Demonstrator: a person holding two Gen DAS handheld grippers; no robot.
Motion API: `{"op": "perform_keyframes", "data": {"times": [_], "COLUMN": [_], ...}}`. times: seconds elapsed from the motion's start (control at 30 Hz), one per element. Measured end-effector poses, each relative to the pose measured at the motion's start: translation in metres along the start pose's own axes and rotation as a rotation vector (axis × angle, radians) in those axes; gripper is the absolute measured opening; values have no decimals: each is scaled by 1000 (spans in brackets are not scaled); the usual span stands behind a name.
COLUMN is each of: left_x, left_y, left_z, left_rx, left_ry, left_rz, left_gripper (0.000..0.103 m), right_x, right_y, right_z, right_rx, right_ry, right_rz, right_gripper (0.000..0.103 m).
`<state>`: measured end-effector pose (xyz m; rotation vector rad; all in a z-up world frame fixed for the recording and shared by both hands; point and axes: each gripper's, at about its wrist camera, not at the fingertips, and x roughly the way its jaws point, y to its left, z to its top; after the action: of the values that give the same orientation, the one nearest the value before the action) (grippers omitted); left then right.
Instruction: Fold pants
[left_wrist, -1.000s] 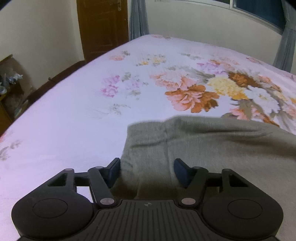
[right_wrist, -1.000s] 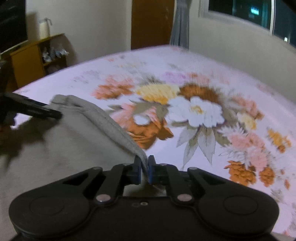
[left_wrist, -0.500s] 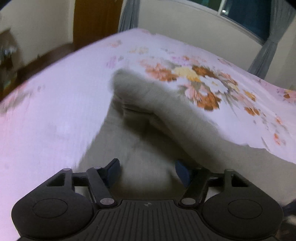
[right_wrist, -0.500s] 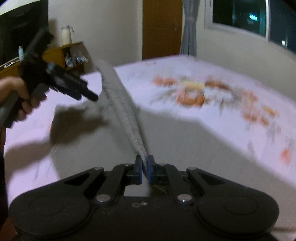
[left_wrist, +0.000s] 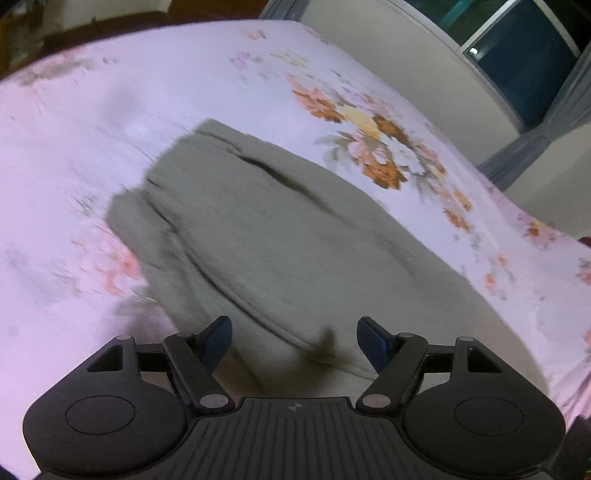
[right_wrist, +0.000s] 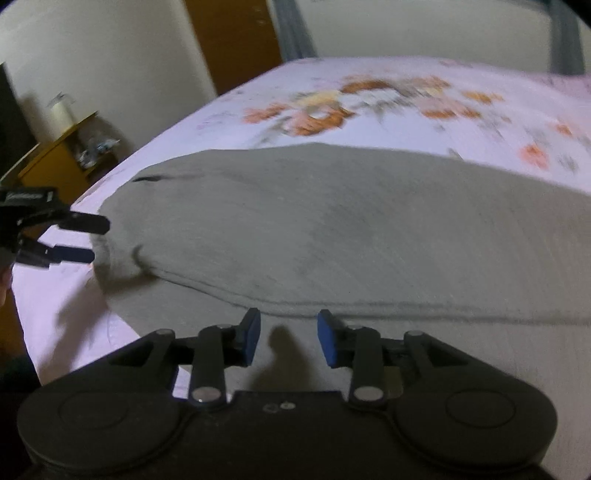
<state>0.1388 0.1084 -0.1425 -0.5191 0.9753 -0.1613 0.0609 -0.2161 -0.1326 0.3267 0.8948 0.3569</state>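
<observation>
The grey pants (left_wrist: 280, 236) lie on the bed (left_wrist: 92, 155), spread over its pink flowered sheet (right_wrist: 388, 99). They are doubled over: an upper layer rests on a lower one, and its hemmed edge runs across the cloth just ahead of both claws. In the left wrist view this edge slants from the far left down toward the near middle, with a dark crease farther back near the far end of the cloth. In the right wrist view the same edge crosses from left to right, and the lower layer shows nearer the camera.

The left claw (left_wrist: 293, 343) is wide open and holds nothing; its blue fingertips (left_wrist: 218, 338) stand apart over the folded cloth, with the hem between them. From the right wrist view the left claw (right_wrist: 86, 238) appears at the left edge of the pants, its two dark fingers parted and just beside the cloth's rounded corner.

The right claw (right_wrist: 288, 338) is also open and has hold of nothing. Its blue fingertips (right_wrist: 327, 341) hover over the lower layer, just short of the hem.

Beyond the bed stand a brown door (right_wrist: 236, 40), a wooden shelf (right_wrist: 55, 158) and a window (left_wrist: 517, 51).
</observation>
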Motion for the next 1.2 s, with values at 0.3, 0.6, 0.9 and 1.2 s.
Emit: {"op": "perform_keyframes", "data": {"times": [0.3,0.6,0.9,1.2], "left_x": [43,61,12,23], "left_y": [7,22,13,58], "left_z": [-7,14,24,-6], "left_rx": [-148,-224,-94,-24], "left_ry": [41,-24,-121,-45], "left_rz": [-40,-19,-88,20], "left_gripper": [74,26,19,19], "right_x": [4,22,-38,1], "right_y": [-15,-66,-7,13], "right_z": [-12,-10,-11,-40], "right_rx": [183,617,324,229], "right_ry": [16,-109,-201,-33], "right_rz": [45,94,47,-16], "right_gripper": [36,26,8,11]}}
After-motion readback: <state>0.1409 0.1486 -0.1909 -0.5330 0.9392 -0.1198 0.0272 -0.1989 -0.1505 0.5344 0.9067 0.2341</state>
